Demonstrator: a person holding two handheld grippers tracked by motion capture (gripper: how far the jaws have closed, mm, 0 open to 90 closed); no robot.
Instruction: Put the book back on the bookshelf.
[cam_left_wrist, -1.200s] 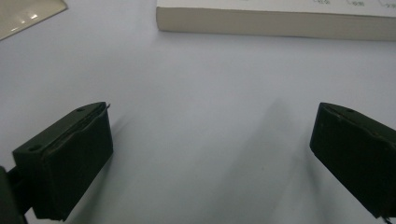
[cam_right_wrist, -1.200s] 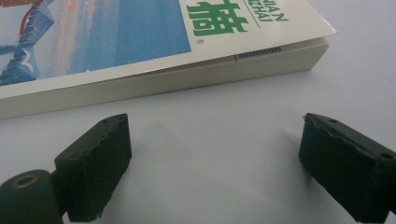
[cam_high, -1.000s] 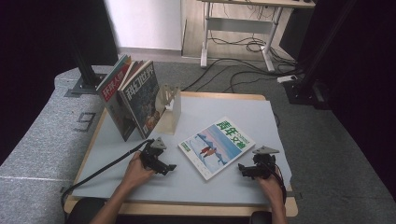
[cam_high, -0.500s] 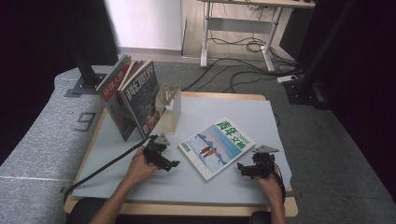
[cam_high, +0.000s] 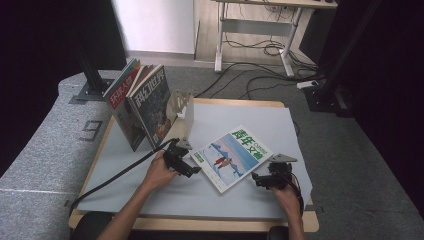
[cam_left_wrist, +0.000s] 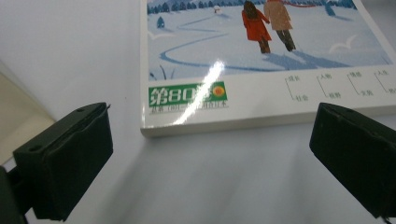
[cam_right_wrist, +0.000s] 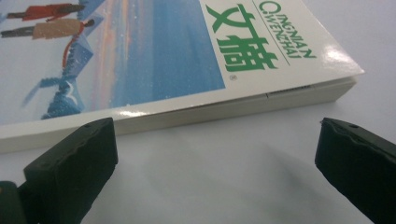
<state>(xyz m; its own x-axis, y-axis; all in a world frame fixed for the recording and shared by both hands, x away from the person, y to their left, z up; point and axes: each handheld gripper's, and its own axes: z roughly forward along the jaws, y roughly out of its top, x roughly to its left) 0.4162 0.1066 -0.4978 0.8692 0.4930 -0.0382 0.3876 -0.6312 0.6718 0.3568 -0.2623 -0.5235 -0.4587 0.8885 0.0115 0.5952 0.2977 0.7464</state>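
Jaws of both grippers gape wide, empty, flanking the flat, glossy, rectangular magazine (cam_high: 232, 157) on matte tabletop (cam_high: 150, 200).

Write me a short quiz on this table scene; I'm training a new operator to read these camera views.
1. True or false: the left gripper is clamped on the magazine.
2. Where do the other magazines stand? A) in the rack at the table's far left, B) flat on the near edge, C) on the floor.
3. Fill in: the right gripper has its jaws ____ and faces the magazine's edge.

Key:
1. False: its jaws are spread, short of the corner, with bare table between.
2. A.
3. Open.
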